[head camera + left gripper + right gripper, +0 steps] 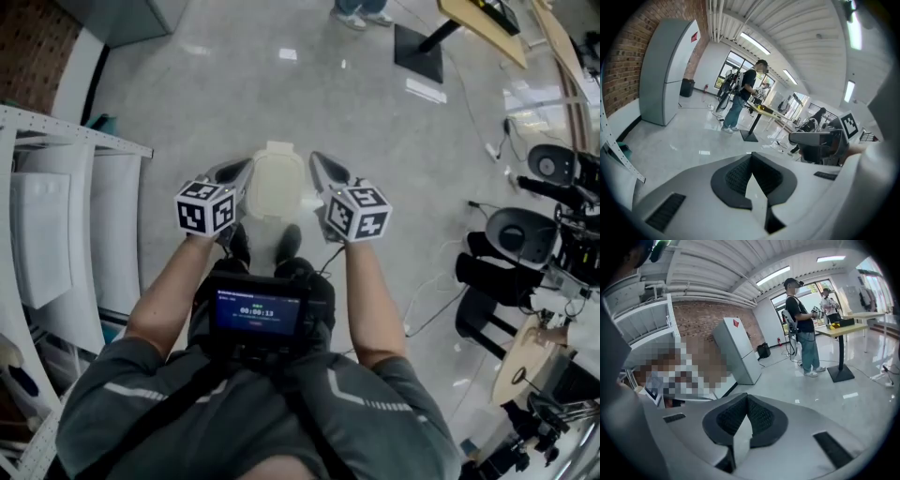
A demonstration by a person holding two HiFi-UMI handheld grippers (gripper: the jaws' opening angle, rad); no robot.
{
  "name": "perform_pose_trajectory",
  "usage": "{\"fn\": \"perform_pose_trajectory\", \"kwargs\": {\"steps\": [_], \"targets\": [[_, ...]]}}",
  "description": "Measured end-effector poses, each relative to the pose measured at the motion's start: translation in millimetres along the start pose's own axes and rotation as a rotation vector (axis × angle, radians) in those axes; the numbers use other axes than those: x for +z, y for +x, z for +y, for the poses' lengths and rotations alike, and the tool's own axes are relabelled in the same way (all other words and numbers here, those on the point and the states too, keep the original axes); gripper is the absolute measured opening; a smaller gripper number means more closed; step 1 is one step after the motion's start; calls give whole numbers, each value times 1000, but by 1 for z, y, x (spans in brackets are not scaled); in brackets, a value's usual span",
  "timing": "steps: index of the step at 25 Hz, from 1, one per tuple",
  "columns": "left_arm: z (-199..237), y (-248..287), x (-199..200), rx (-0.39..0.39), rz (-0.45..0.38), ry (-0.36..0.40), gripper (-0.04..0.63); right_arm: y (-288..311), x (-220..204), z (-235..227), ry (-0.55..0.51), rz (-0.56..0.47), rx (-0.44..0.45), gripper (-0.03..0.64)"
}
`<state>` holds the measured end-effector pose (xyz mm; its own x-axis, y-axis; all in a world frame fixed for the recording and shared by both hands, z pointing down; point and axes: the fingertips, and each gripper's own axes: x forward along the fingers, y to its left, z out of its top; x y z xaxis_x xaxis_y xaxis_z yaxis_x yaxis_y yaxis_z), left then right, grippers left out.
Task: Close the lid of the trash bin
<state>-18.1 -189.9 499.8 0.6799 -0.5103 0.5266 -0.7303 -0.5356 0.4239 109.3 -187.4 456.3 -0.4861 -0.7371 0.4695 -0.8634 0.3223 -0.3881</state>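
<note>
The bin (275,183) stands on the floor (234,84) just ahead of the person's shoes (288,242), between the two grippers; seen from above, its pale lid (272,187) lies flat and faces straight up; its long axis runs away from the person, with a small tab at the far end.

The left gripper (239,171) sits just beside the bin's left edge and the right gripper (321,165) just beside its right edge, both pointing away from the person and slightly inward; I cannot tell whether either touches the bin.

In the left gripper view the left gripper (751,157) has its claw narrowed to a meeting tip with nothing in it; the right gripper view shows the right gripper (746,398) pinched together the same way, bare.

Far off across the floor a person (801,333) stands by a table (843,326); a grey cabinet (670,70) stands against the brick wall (628,61).
</note>
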Motion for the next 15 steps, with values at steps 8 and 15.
{"fn": "perform_pose_trajectory", "kwargs": {"steps": [8,15], "targets": [[-34,-44,72,-49,-149,107,0,-45,70,23,-62,-134,-17,9],[-63,-77,133,-84,-261,195,0,-73,114,40,-104,-211,-9,9]]}}
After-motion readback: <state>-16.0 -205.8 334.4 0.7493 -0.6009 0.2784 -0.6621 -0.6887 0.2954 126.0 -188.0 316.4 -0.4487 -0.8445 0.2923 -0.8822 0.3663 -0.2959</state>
